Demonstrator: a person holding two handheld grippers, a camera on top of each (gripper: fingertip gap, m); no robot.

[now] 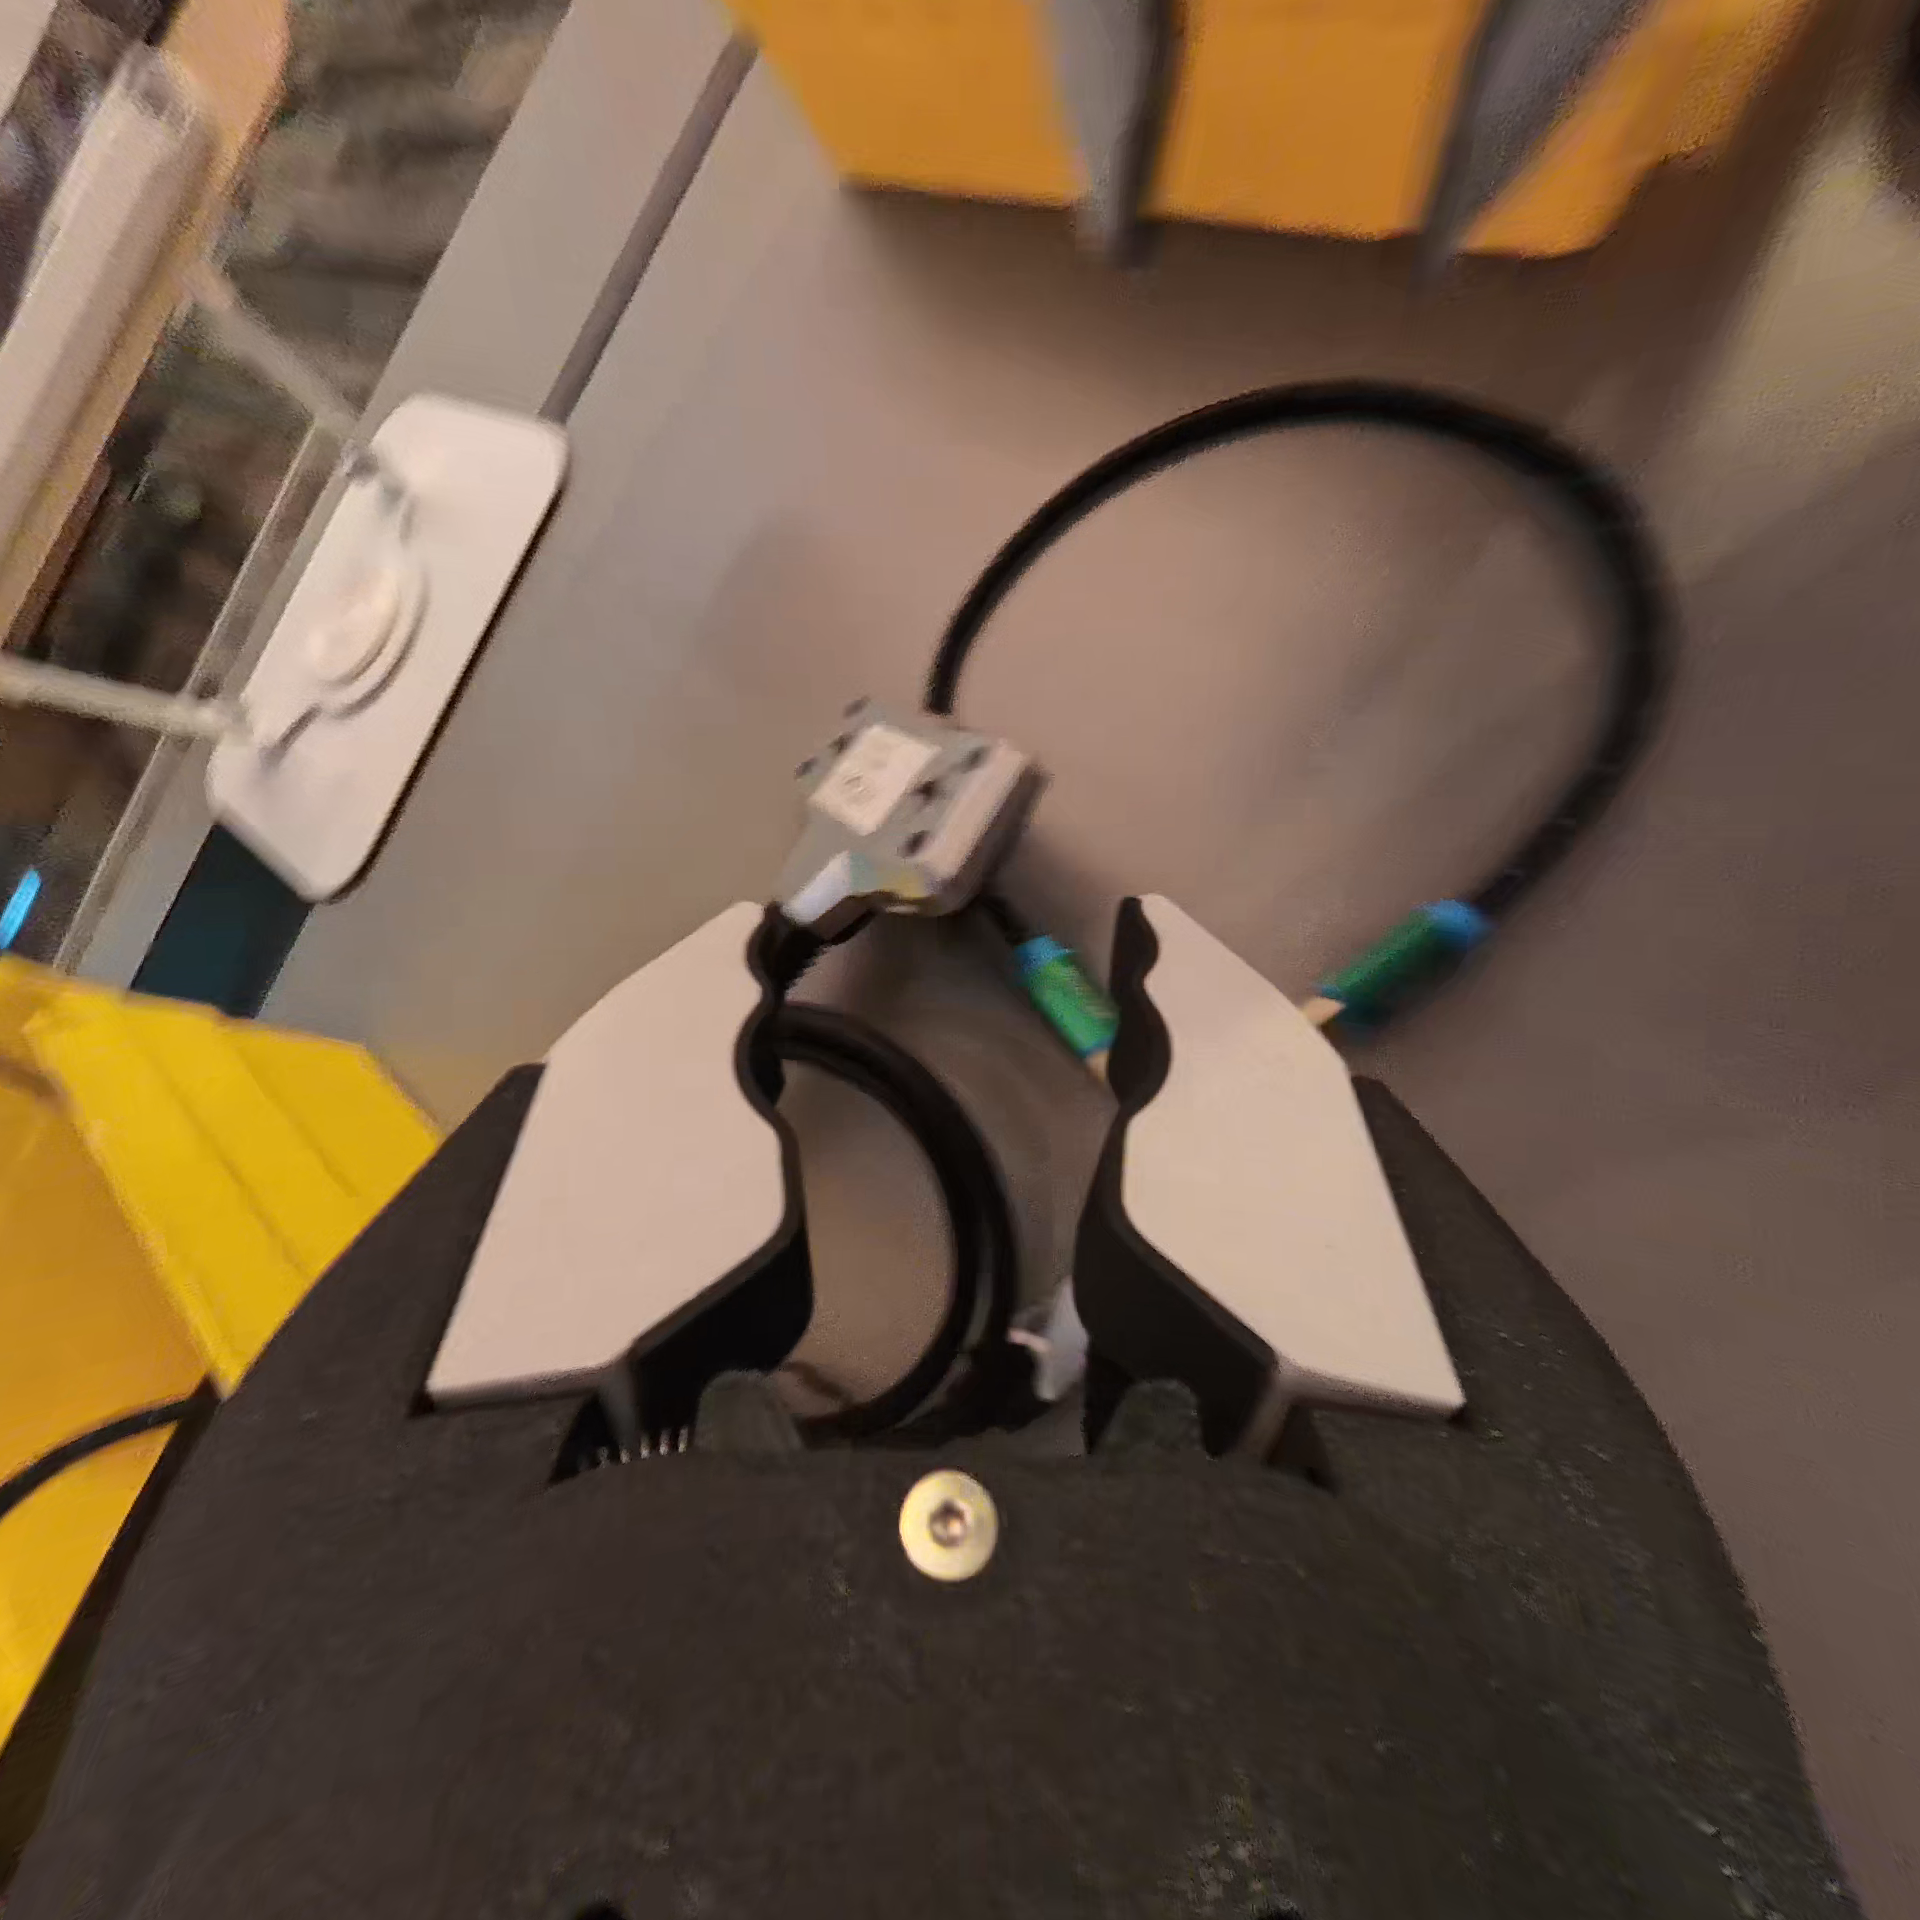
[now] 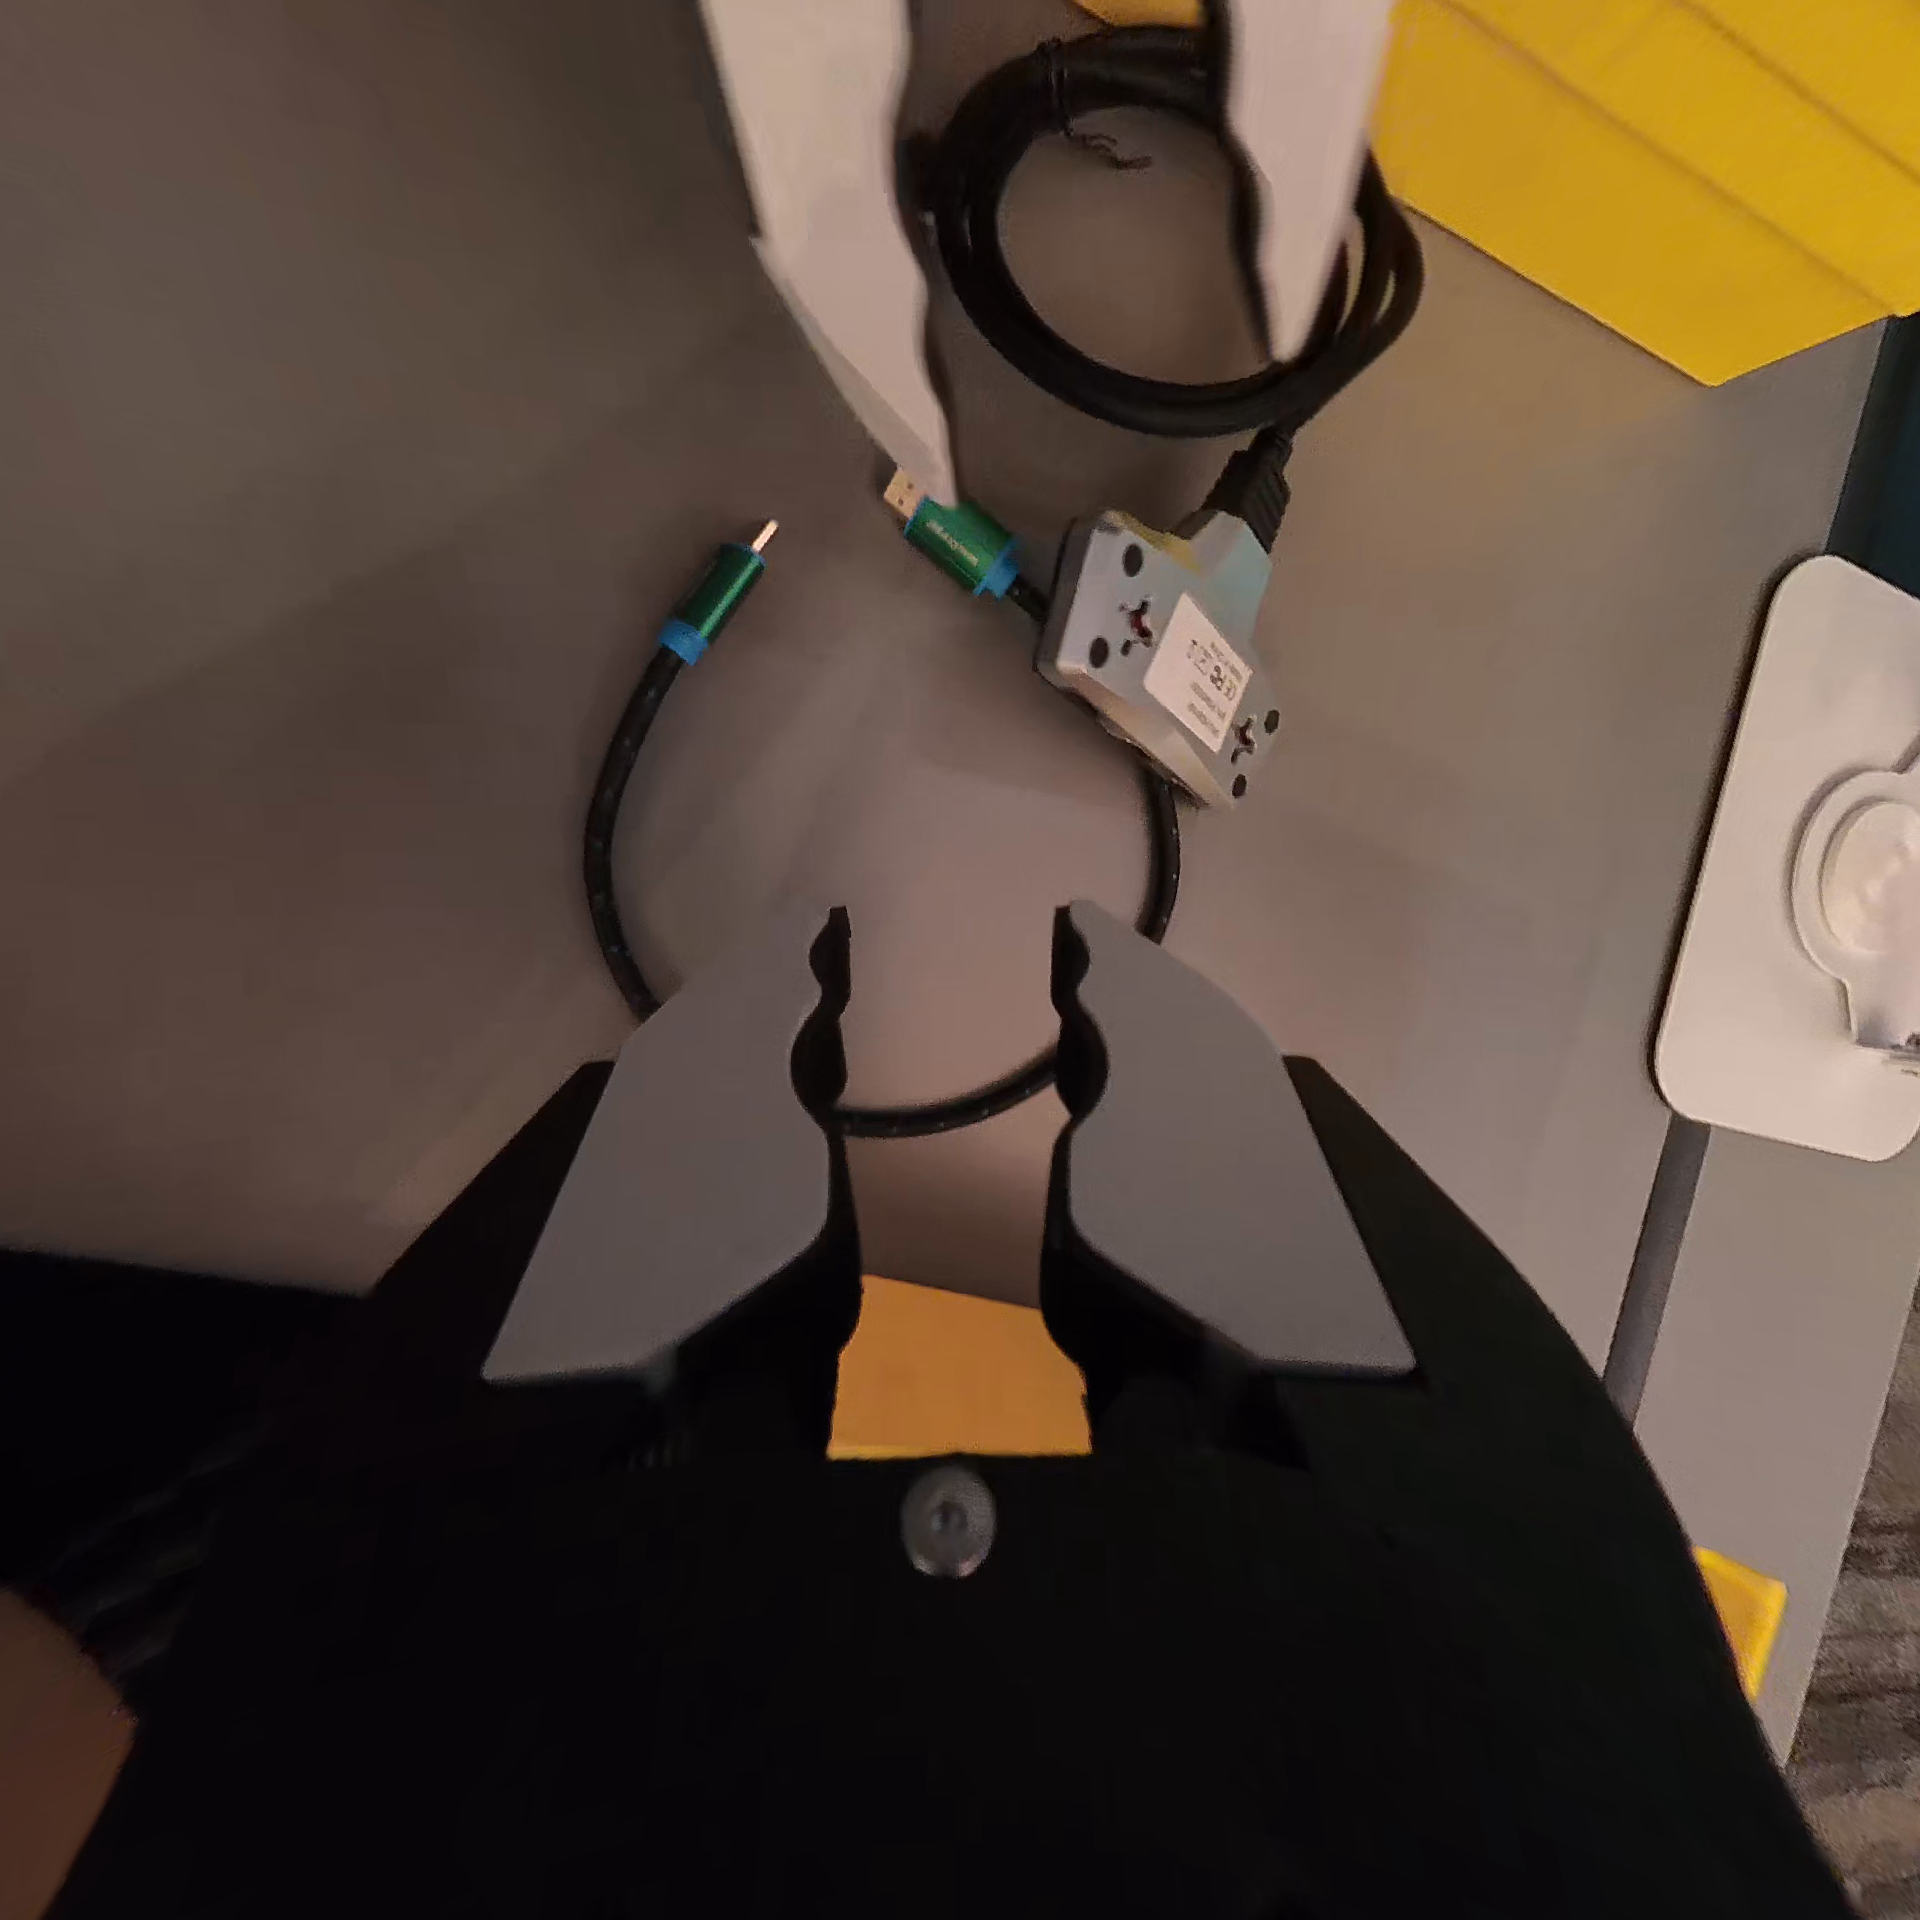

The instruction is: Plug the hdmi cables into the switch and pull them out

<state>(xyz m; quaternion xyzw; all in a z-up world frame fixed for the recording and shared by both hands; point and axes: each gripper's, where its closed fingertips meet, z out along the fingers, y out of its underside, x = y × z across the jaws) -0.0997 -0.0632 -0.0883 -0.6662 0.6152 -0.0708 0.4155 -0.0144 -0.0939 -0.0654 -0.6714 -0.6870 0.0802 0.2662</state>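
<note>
Switch (image 2: 1158, 655) lies underside up on the grey table (image 2: 364, 416), ahead and right of your right tool (image 2: 951, 920), whose fingers are spread over a loop of black cable (image 2: 613, 821). Both green plugs (image 2: 717, 613) lie unplugged. Your left tool (image 1: 940, 914) is spread too, the switch (image 1: 904, 805) just past its tips.

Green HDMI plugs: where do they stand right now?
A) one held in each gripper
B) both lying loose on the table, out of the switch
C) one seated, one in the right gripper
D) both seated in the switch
B: the farther green plug and the nearer green plug both lie on the grey table with bare metal tips showing, beside the grey switch; the right gripper is open and empty.
</note>
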